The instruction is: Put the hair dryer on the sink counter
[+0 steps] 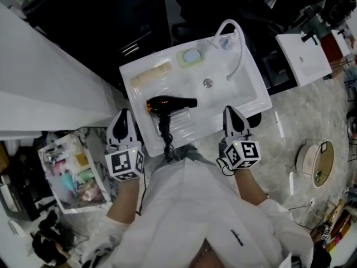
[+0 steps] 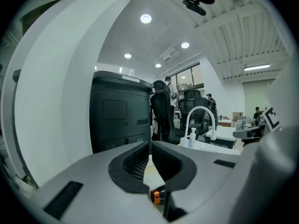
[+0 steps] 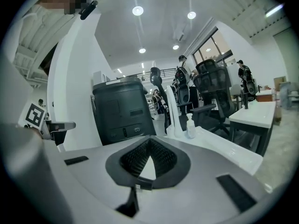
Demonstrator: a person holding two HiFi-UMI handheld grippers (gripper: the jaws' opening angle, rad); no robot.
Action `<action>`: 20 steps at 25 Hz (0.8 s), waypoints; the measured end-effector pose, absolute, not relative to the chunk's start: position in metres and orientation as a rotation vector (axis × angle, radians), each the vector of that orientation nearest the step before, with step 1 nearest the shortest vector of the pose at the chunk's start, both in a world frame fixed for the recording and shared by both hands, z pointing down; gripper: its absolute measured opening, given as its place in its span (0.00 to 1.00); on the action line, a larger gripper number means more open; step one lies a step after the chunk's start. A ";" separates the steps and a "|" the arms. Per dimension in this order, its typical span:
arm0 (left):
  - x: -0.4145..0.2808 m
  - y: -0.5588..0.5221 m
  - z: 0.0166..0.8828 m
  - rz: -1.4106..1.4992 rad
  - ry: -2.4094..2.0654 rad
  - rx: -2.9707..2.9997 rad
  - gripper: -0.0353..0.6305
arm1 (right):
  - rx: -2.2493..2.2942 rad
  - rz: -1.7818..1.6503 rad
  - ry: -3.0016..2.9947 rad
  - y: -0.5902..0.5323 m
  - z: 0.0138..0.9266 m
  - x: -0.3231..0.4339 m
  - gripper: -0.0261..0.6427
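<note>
The black hair dryer [image 1: 167, 104] with an orange ring at its back lies on its side on the white sink counter [image 1: 223, 96], nozzle to the right, its cord [image 1: 165, 132] trailing toward the front edge. My left gripper [image 1: 122, 116] hangs at the counter's front left corner, shut and holding nothing. In the left gripper view its jaws [image 2: 150, 146] meet at the tips, and the dryer's orange ring [image 2: 156, 196] peeks out below them. My right gripper [image 1: 230, 111] is at the counter's front right, shut and holding nothing; in its own view the tips [image 3: 150, 143] touch.
A white curved faucet [image 1: 237, 43], a soap dish [image 1: 191, 56] and a beige bar [image 1: 150, 74] sit along the counter's back. A white wall panel [image 1: 44, 82] runs at the left, above a basket of toiletries [image 1: 72, 175]. A round robot vacuum [image 1: 317, 162] rests on the floor at right.
</note>
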State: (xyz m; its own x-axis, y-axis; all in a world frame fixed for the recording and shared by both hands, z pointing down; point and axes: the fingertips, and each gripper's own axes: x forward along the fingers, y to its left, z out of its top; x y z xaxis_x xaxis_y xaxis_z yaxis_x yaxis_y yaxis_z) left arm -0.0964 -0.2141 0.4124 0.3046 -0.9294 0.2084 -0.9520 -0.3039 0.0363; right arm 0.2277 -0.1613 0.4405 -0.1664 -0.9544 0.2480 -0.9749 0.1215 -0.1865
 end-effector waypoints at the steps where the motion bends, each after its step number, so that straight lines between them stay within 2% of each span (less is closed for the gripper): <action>1: -0.095 -0.215 0.412 0.222 -1.748 2.417 0.12 | 1.988 0.472 -2.301 -0.160 0.440 0.228 0.06; 20: -0.084 -0.207 0.428 0.286 -1.695 2.408 0.12 | 1.948 0.450 -2.316 -0.150 0.436 0.217 0.06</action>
